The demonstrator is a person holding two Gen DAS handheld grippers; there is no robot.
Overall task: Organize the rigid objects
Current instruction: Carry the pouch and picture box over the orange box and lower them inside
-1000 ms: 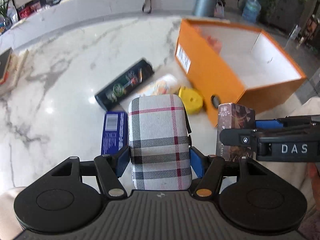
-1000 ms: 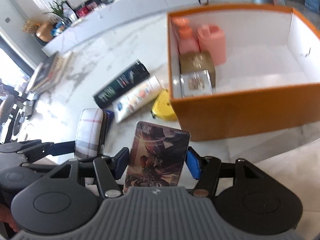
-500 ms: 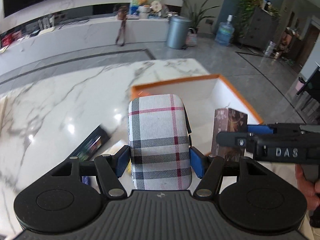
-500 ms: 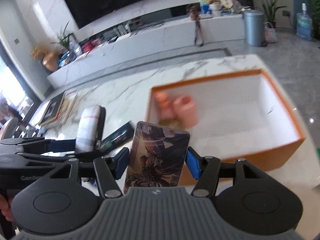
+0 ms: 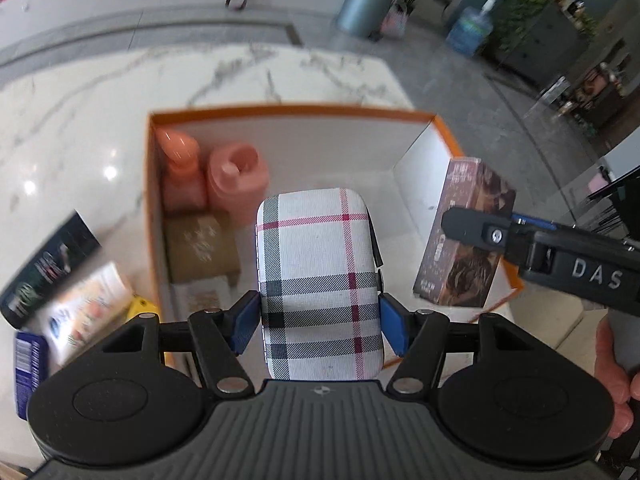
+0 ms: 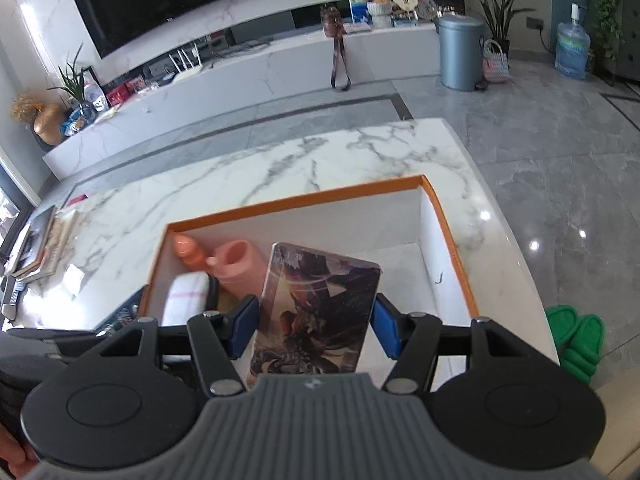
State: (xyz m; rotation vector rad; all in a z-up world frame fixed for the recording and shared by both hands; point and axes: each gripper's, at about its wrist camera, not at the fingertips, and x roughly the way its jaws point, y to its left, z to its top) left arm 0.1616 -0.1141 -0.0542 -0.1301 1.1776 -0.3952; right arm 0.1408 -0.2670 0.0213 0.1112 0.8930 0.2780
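Observation:
My left gripper [image 5: 319, 322] is shut on a white plaid case [image 5: 320, 280], held over the open orange box [image 5: 280, 111]. My right gripper [image 6: 314, 328] is shut on a dark printed box [image 6: 316, 312], which shows at the right of the left wrist view as the dark printed box [image 5: 464, 240] above the orange box's right wall. In the right wrist view the plaid case [image 6: 186, 296] hangs to the left, over the orange box [image 6: 304, 199]. Inside the box stand two pink bottles [image 5: 236, 176] and a brown carton [image 5: 200, 248].
Left of the orange box on the marble table [image 5: 80, 120] lie a black tube box [image 5: 44, 268], a white tube [image 5: 84, 312], a yellow item [image 5: 142, 306] and a blue pack [image 5: 30, 364]. The table's right edge drops to a grey floor with green slippers [image 6: 576, 340].
Both grippers have carried their items from beside the loose things on the table to above the orange box's interior. The grips have not changed.

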